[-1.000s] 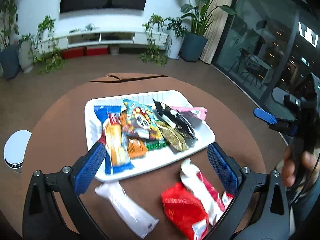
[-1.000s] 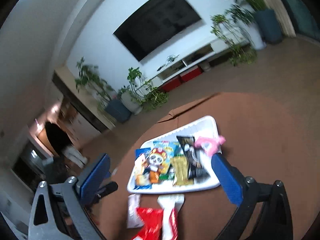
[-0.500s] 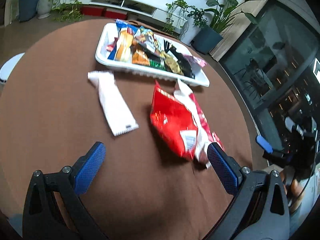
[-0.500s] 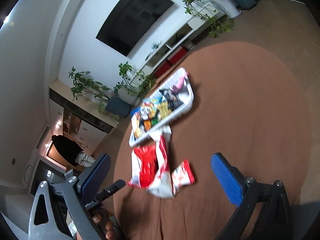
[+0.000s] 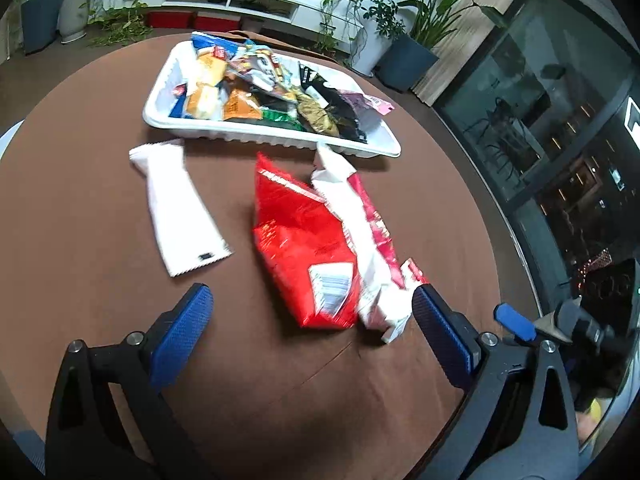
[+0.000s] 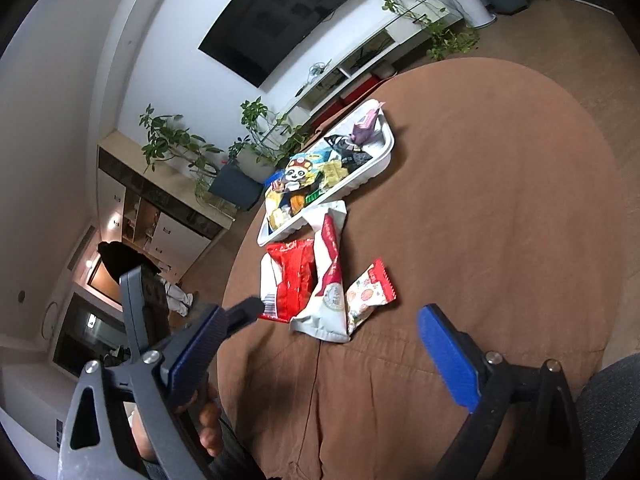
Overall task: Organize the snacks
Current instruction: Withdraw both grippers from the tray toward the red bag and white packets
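A white tray at the far side of the round brown table holds several snack packets. In front of it lie a red bag, a white and red bag leaning on it, a plain white packet and a small red-edged packet. My left gripper is low over the table, its jaws closing. The red bag's near end lies between the fingertips, untouched by the pads. My right gripper stands open just short of the white and red bag.
The tablecloth has a seam fold near the front. The right gripper's blue pad shows at the left view's right edge. A hand holds the left tool. A white round object sits beyond the table's left edge.
Both grippers have come down and drawn back from the tray toward the loose packets. The red and the white and red bags now lie right at the fingertips.
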Available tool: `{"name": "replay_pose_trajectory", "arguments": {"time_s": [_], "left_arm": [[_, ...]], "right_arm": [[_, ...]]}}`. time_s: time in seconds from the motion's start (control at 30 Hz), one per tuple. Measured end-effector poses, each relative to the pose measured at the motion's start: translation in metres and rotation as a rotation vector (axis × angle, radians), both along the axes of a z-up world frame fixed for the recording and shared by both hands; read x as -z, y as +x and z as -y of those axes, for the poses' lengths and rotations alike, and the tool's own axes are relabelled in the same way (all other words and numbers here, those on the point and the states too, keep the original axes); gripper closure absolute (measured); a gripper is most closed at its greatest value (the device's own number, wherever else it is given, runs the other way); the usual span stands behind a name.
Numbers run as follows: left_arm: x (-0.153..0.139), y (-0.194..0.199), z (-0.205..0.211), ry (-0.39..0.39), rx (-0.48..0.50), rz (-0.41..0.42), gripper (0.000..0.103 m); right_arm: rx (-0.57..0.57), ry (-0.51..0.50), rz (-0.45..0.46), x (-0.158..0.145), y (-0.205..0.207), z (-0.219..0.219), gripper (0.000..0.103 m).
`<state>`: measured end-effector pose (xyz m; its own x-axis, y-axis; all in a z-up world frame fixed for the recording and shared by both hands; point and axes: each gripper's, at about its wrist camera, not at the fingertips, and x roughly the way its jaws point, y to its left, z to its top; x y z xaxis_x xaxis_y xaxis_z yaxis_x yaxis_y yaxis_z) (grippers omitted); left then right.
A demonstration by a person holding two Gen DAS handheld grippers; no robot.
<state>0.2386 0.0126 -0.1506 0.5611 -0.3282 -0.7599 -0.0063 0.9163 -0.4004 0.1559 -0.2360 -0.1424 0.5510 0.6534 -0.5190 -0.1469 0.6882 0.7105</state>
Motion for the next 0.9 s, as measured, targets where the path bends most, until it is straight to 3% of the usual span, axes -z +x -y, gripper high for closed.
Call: {"name": "replay_pose_trajectory", "arguments": {"time_s": [0.2,0.53,0.9], "left_arm": [[-0.003,0.021,0.009,0.001,0.026,-0.036,0.037],[0.020,0.037,0.001,-0.001,-0.028,-0.120,0.036],[0.028,0.056,0.007,0.029,-0.003,-0.129,0.038]], "right_arm": [[-0.005,0.002,0.003,0.004,0.003,0.001,0.005],[0.000,0.012,0.017,0.004,0.002,0.005,0.005],[-0.002,0.012,0.034,0.001,0.001,0.005,0.005]]}}
